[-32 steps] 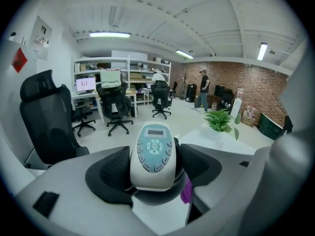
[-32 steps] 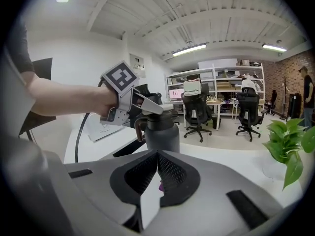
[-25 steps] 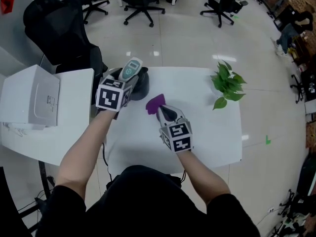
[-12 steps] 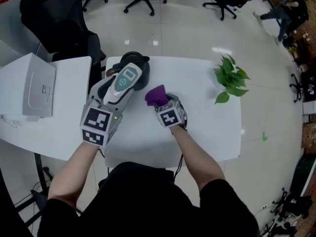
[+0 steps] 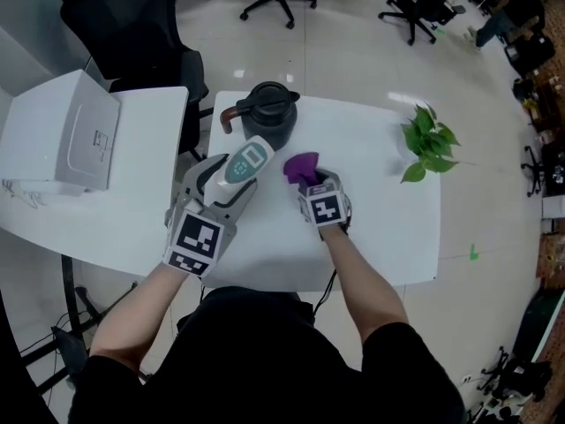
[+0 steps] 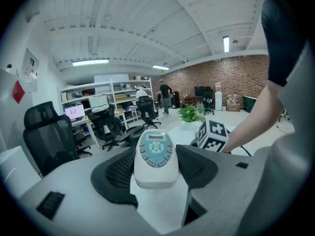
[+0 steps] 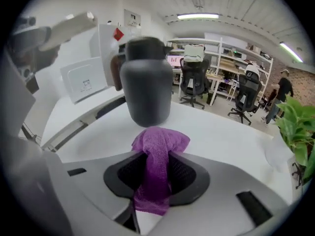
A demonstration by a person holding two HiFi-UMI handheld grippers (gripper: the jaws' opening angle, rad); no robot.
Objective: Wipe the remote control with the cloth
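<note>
The remote control (image 5: 244, 163) is white with a teal button face, and my left gripper (image 5: 231, 180) is shut on it, holding it above the white table (image 5: 380, 228). In the left gripper view the remote (image 6: 156, 154) lies lengthwise between the left gripper's (image 6: 155, 170) dark pads. The purple cloth (image 5: 303, 167) is pinched in my right gripper (image 5: 312, 182), just right of the remote. The right gripper's (image 7: 156, 173) jaws have just been closing with the cloth (image 7: 158, 149) between them. The cloth's free end bunches on the tabletop.
A black jug (image 5: 267, 113) stands at the table's back left, right in front of the cloth (image 7: 145, 80). A potted plant (image 5: 428, 144) sits at the back right. A white box (image 5: 66, 135) rests on the side table to the left. Office chairs stand beyond.
My left gripper drew the remote back from the jug toward me. My right gripper sank to the table with the cloth, whose end now bunches on the tabletop.
</note>
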